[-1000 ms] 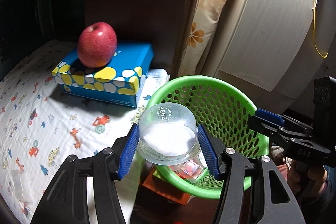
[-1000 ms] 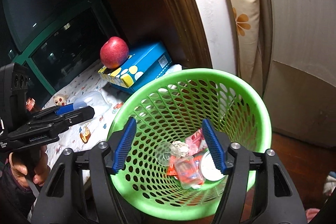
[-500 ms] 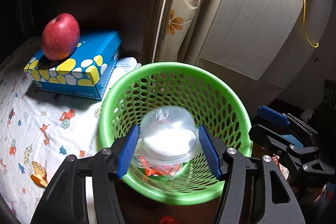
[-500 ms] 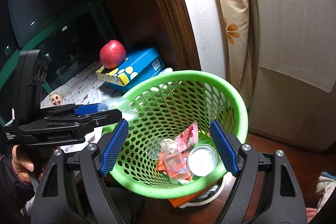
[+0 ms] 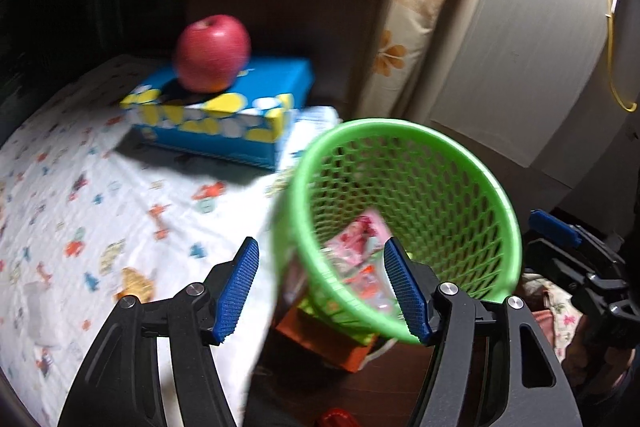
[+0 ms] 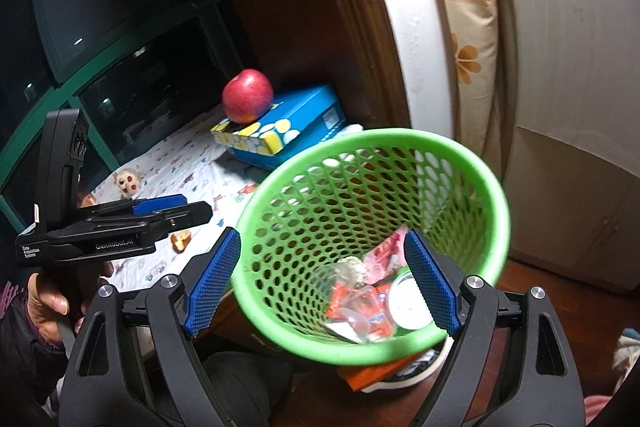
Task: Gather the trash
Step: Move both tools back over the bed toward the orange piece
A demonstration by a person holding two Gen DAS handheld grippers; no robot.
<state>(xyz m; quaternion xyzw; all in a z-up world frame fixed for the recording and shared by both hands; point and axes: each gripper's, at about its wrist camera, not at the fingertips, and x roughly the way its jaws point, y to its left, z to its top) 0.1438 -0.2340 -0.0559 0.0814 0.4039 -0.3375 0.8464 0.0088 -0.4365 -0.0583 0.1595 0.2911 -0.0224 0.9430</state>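
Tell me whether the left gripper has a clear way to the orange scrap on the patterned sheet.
Probably yes. The left gripper is open and empty, and the orange scrap lies uncovered on the sheet just left of it, nothing between.

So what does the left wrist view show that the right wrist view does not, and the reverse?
Only the left wrist view shows the yellow cord hanging on the pale cabinet. Only the right wrist view shows the dark window, a small doll on the cloth, and the round white lid among the trash. Both show the green basket, the red apple on the blue box, and the printed cloth.
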